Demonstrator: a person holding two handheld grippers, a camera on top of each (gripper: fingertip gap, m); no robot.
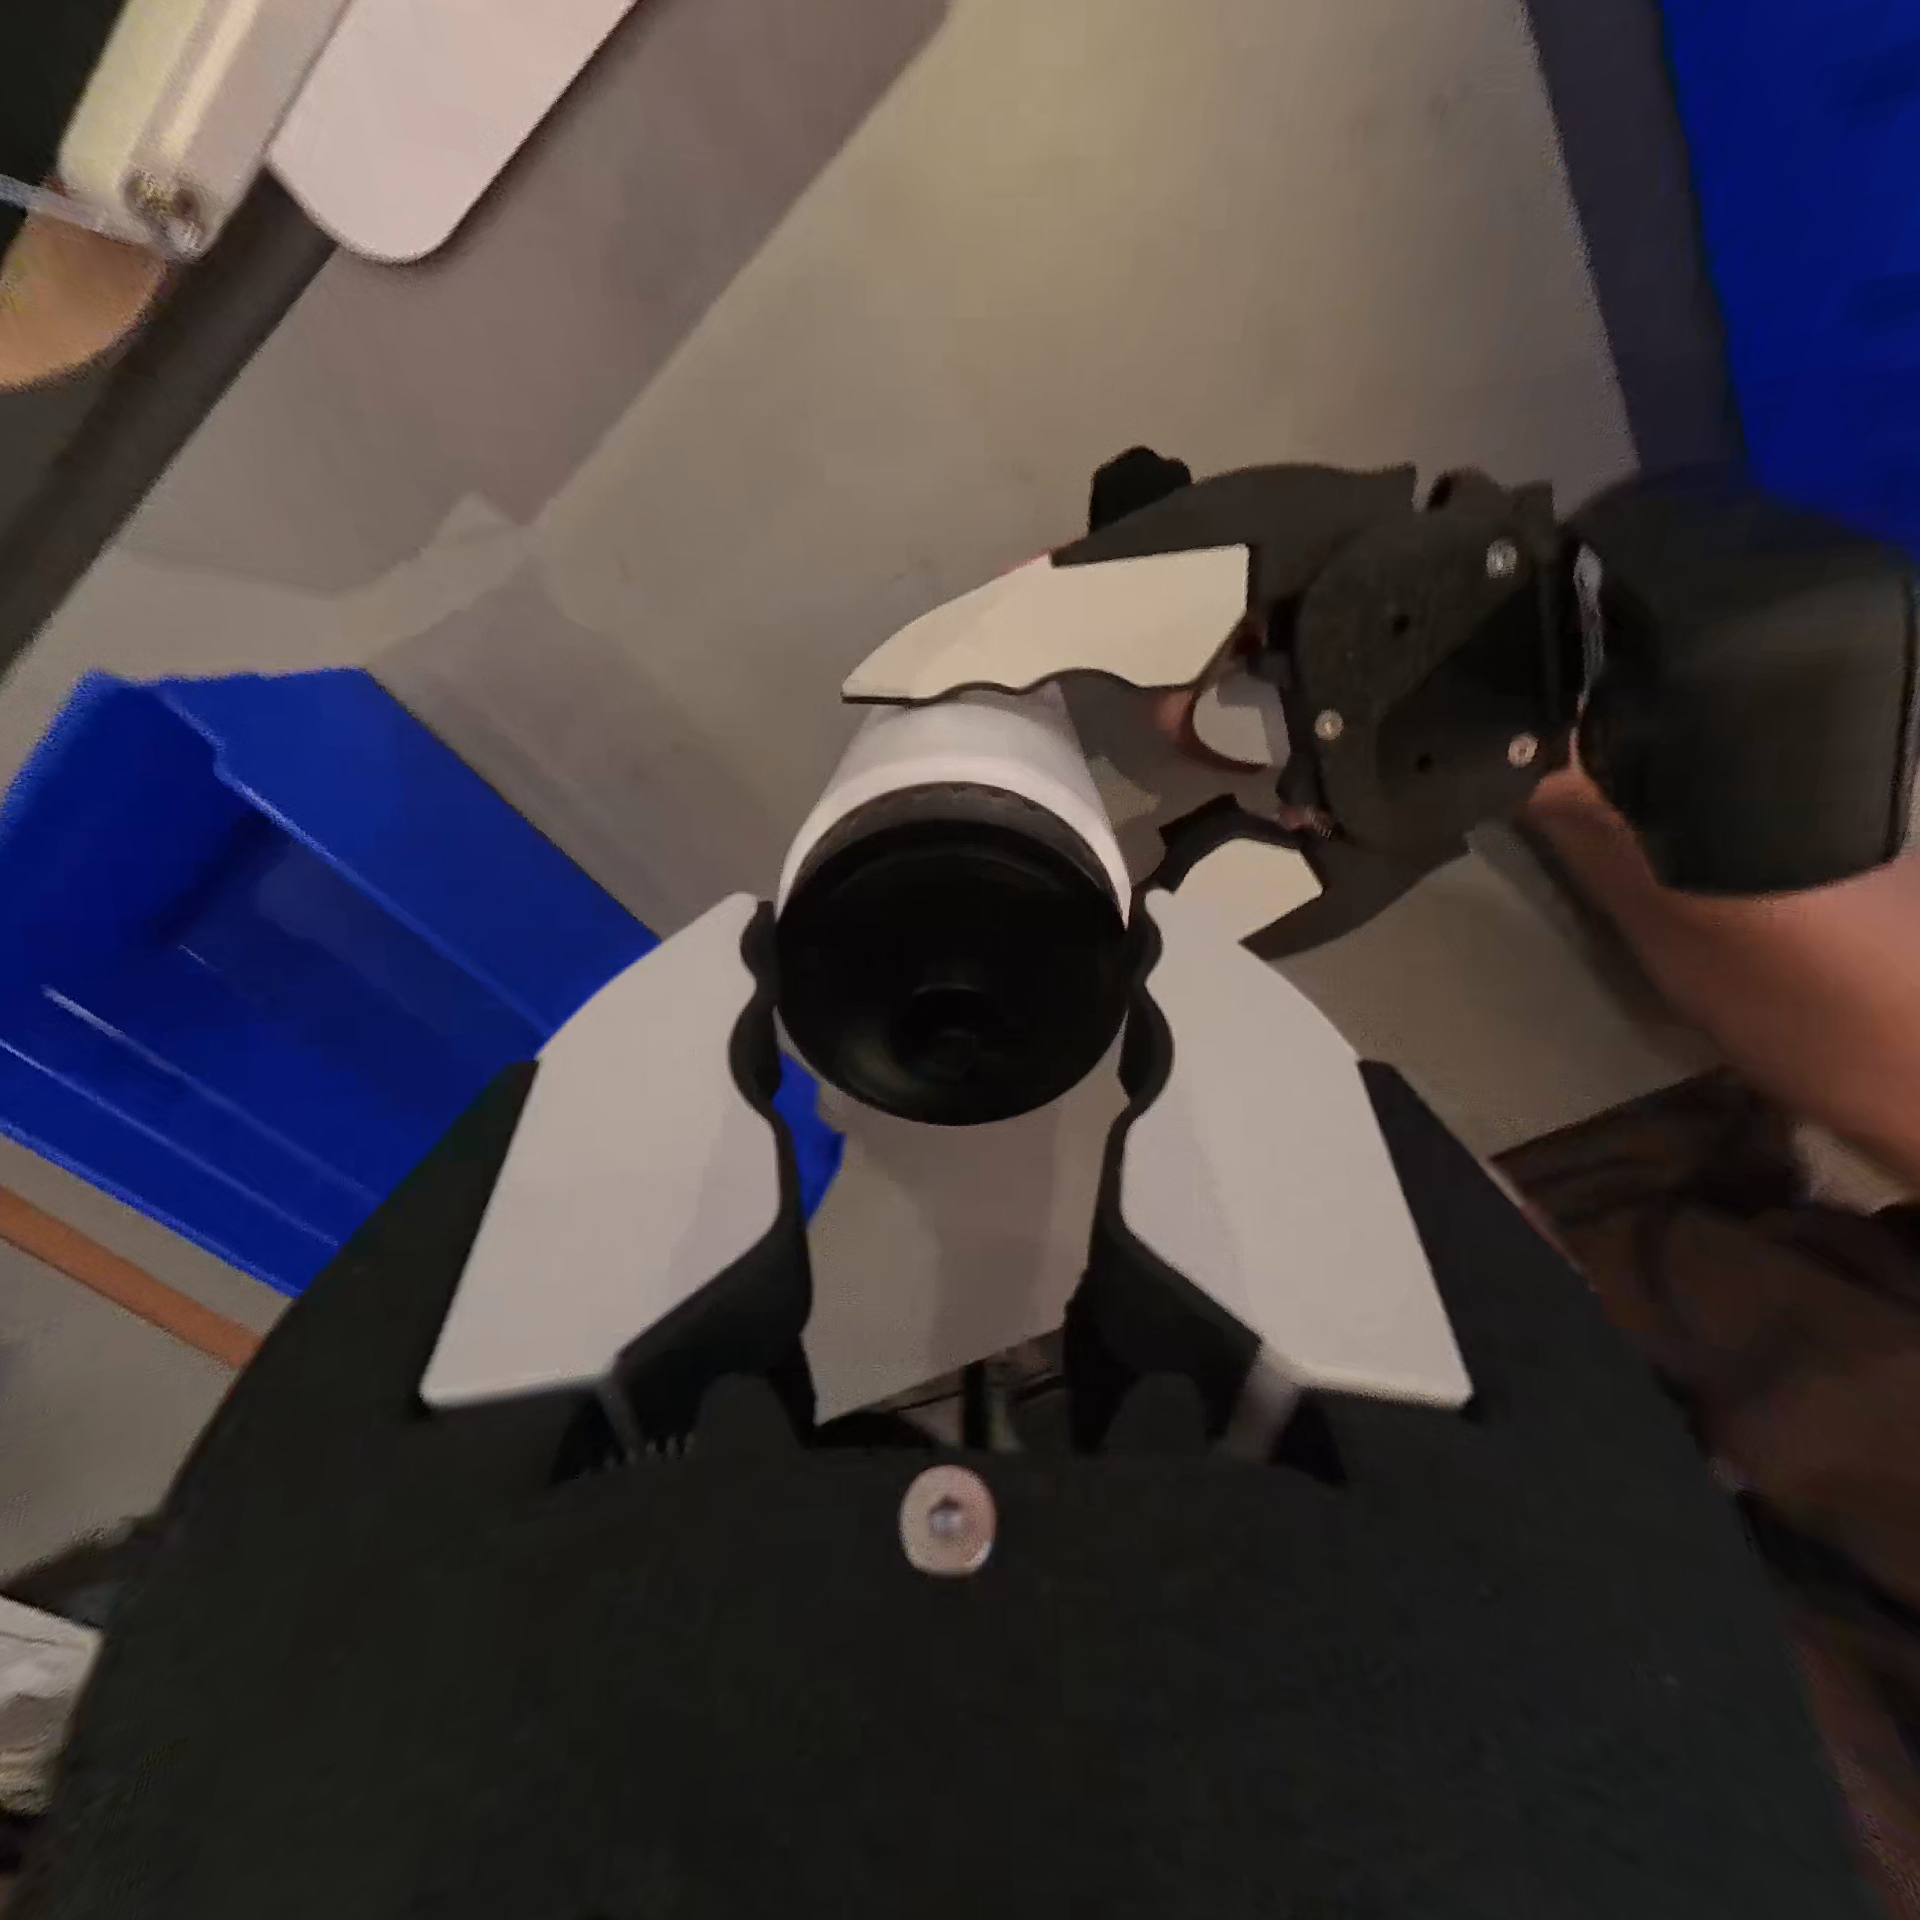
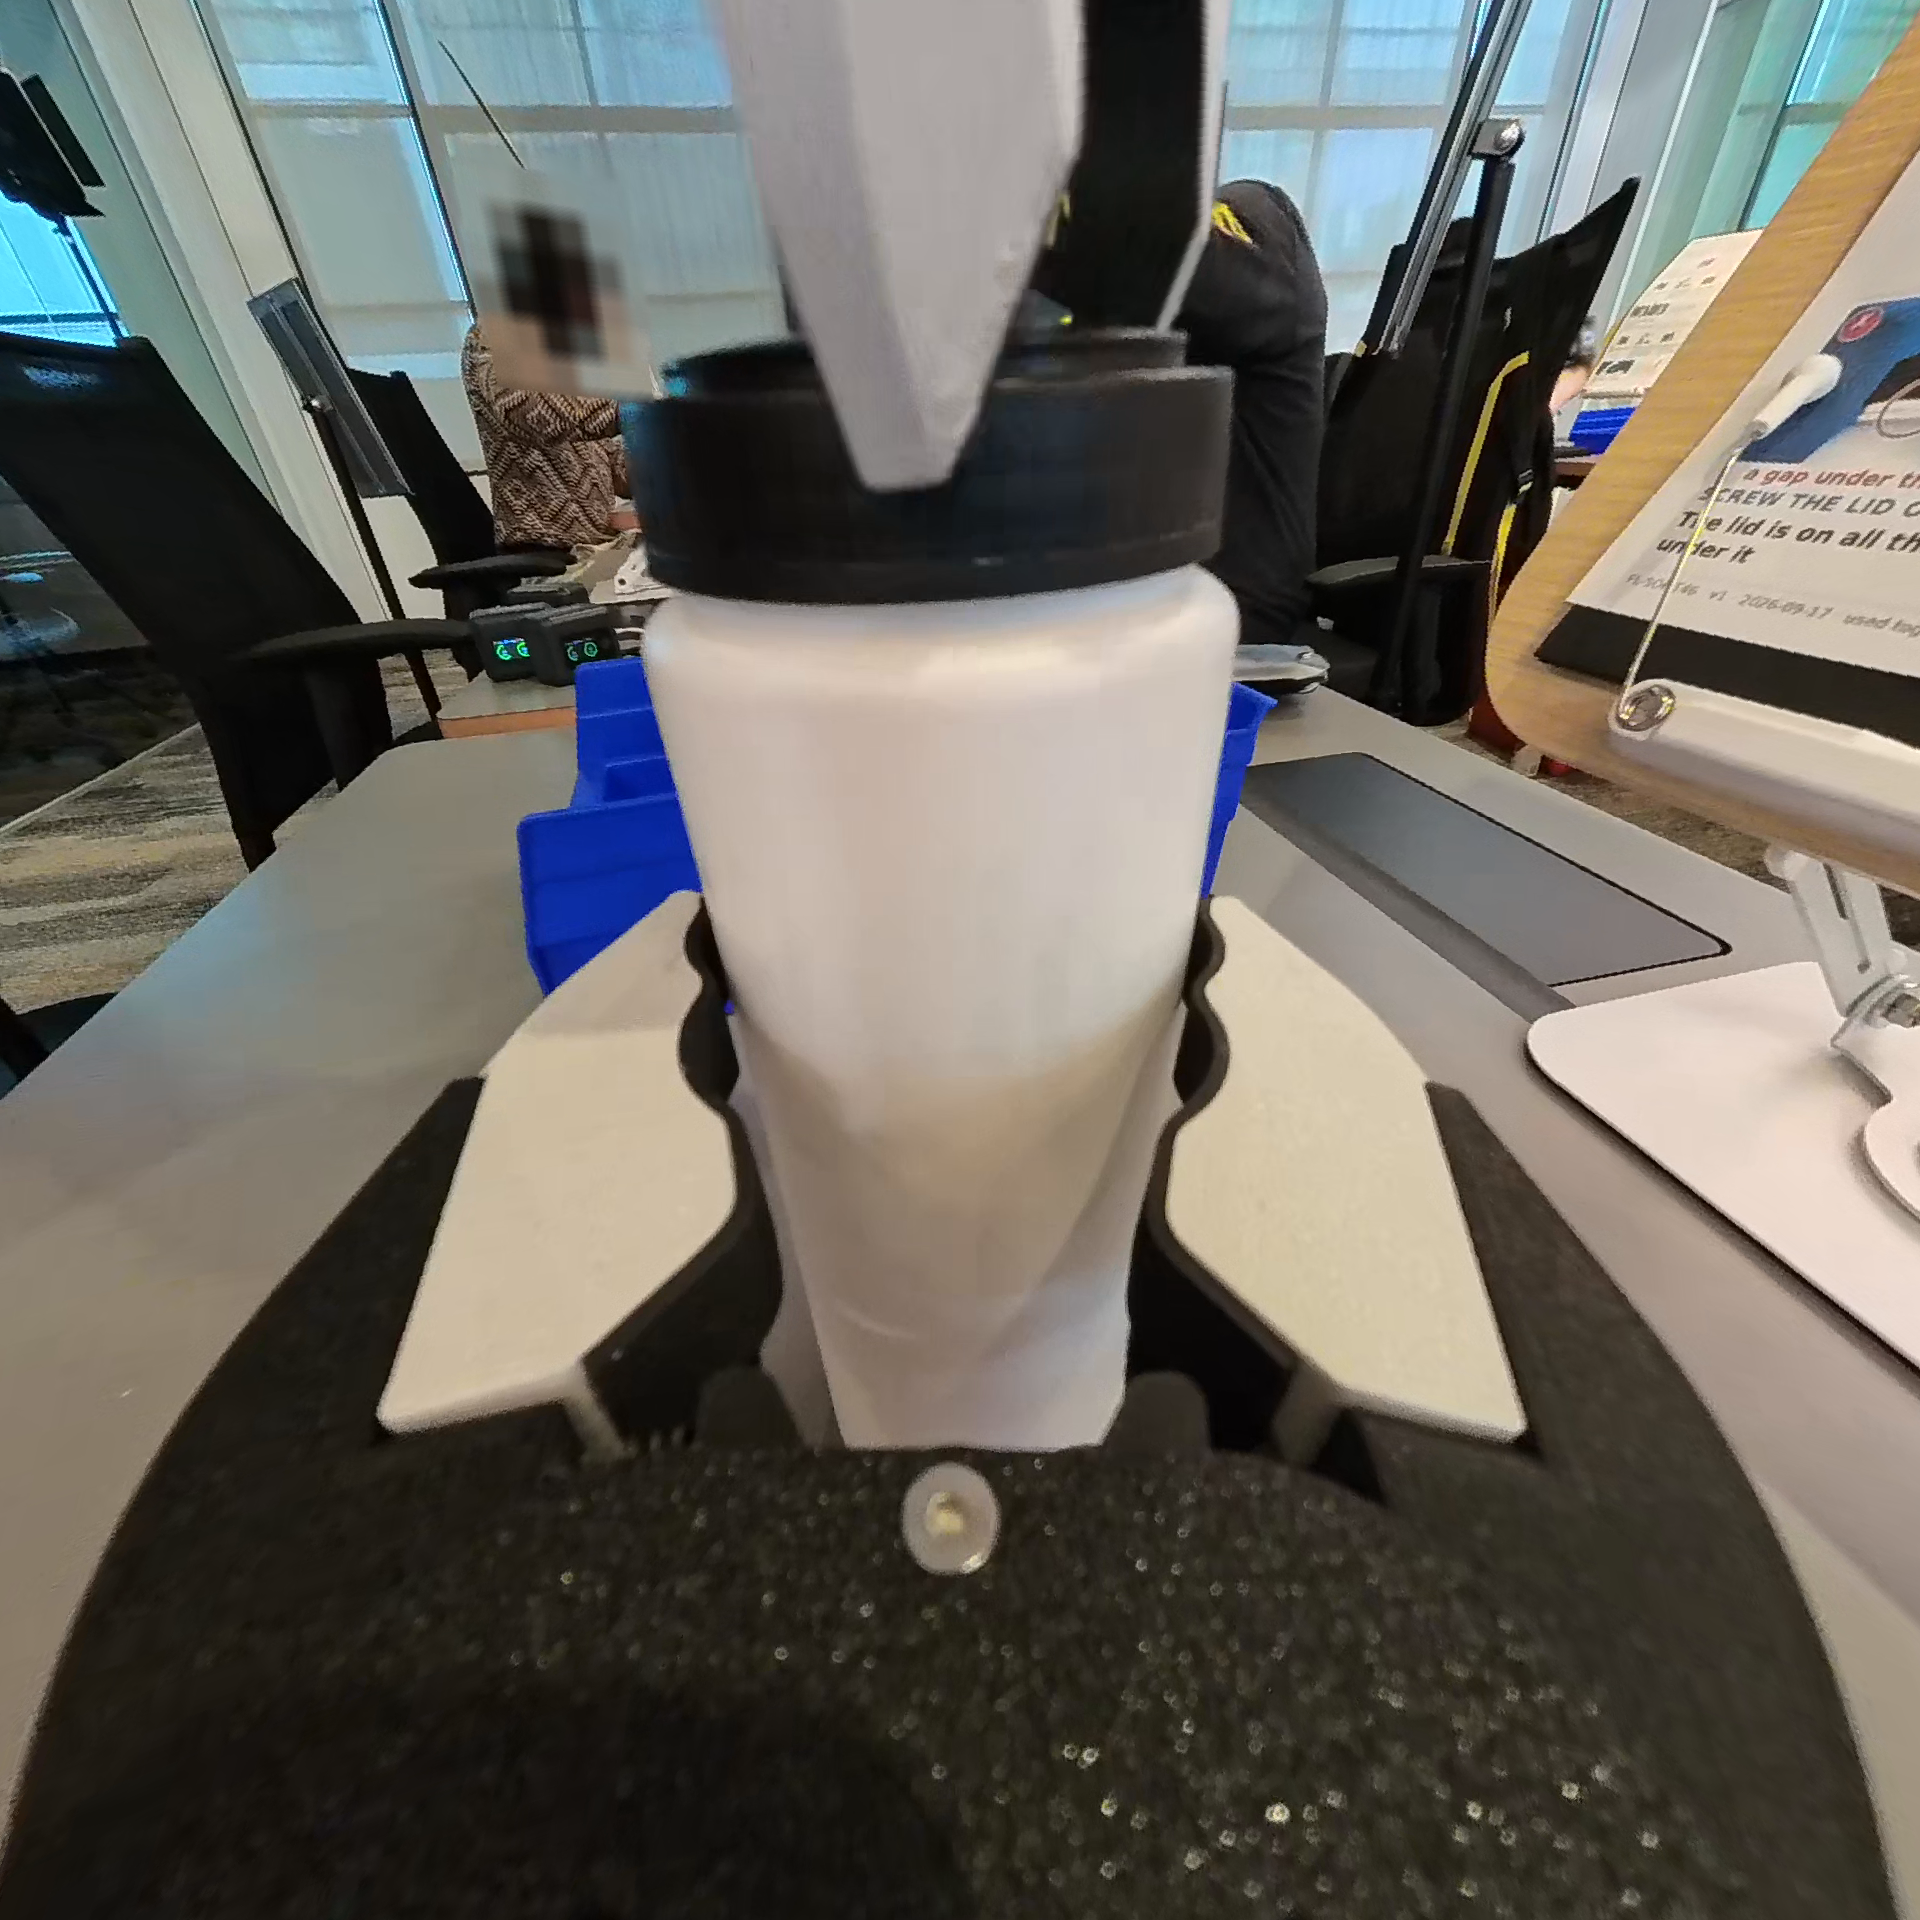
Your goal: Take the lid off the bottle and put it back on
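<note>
A white bottle with a black lid stands upright over the grey table. My right gripper is shut on the bottle's body, with both pads pressed against its sides. My left gripper comes down from above and is shut on the lid, one pad on each side of its rim. One of its white fingers shows in front of the lid in the right wrist view. The left wrist view also shows the bottle's body and the right gripper around it.
A blue bin stands just behind the bottle and also shows in the left wrist view. A wooden board with a printed sheet on a white stand stands at the right. A dark inset panel lies in the table. Chairs and seated people are beyond.
</note>
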